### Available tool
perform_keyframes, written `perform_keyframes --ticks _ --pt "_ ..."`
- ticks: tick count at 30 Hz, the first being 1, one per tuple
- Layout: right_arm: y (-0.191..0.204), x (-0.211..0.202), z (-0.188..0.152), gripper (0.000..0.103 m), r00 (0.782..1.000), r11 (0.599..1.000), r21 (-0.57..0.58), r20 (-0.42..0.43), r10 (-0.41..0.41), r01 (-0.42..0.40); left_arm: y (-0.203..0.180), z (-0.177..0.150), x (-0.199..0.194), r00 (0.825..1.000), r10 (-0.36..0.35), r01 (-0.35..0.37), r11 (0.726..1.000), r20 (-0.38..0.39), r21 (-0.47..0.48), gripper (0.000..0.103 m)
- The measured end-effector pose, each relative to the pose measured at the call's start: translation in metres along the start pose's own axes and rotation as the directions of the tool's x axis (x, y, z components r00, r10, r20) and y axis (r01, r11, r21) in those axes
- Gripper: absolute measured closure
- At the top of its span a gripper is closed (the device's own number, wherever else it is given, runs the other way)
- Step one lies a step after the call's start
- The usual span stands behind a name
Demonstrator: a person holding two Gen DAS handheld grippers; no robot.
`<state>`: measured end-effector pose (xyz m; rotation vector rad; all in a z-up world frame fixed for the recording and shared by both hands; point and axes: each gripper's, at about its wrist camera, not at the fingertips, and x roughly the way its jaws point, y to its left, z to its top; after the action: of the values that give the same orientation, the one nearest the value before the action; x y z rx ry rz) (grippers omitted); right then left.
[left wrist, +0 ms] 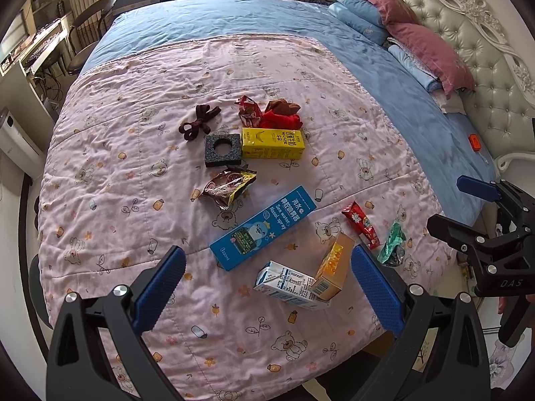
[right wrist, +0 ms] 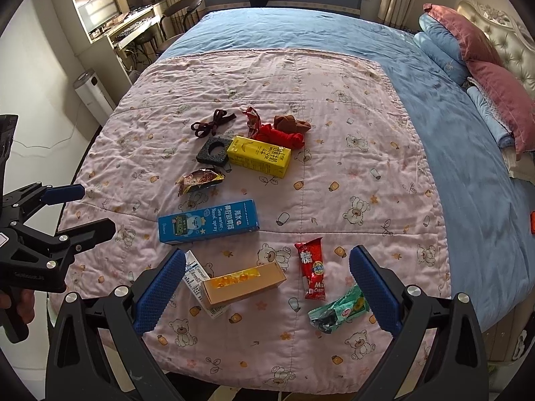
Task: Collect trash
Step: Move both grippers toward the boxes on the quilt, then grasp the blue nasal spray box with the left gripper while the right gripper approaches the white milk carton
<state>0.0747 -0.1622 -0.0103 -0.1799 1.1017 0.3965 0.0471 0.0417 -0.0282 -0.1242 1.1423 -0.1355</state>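
Observation:
Trash lies scattered on a pink bear-print quilt [left wrist: 110,173]. There is a blue nasal-spray box [left wrist: 264,227] [right wrist: 209,222], a yellow carton [left wrist: 272,143], a black foam square [left wrist: 223,150] and a brown snack wrapper [left wrist: 229,187]. Nearer me, an orange box [right wrist: 244,282] leans on a white milk carton [left wrist: 287,289], beside a red candy wrapper [right wrist: 312,267] and a green wrapper [right wrist: 337,310]. My left gripper [left wrist: 267,267] hovers open and empty over the two cartons. My right gripper [right wrist: 267,260] is open and empty above the orange box and red wrapper.
A dark ribbon [left wrist: 199,122], red cloth [left wrist: 281,120] and a red foil wrapper [left wrist: 247,110] lie farther back. Pillows [left wrist: 401,23] and a tufted headboard [left wrist: 478,50] stand at the right. A desk [right wrist: 133,30], a chair [right wrist: 180,10] and a white air purifier [right wrist: 92,93] line the left.

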Motion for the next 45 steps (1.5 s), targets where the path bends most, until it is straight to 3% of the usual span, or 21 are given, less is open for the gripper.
perform_keyframes --ticks 30,45 --pt "0.008 0.018 -0.007 0.008 0.999 0.997 0.072 -0.037 0.0 0.002 0.016 0.01 0.031 0.998 -0.025 0.028 0.998 -0.059 0.05 0.004" --pt "0.021 0.045 -0.021 0.009 0.997 0.998 0.058 -0.074 0.035 -0.031 0.034 0.01 0.076 0.99 -0.053 0.067 0.992 -0.129 0.107 0.004"
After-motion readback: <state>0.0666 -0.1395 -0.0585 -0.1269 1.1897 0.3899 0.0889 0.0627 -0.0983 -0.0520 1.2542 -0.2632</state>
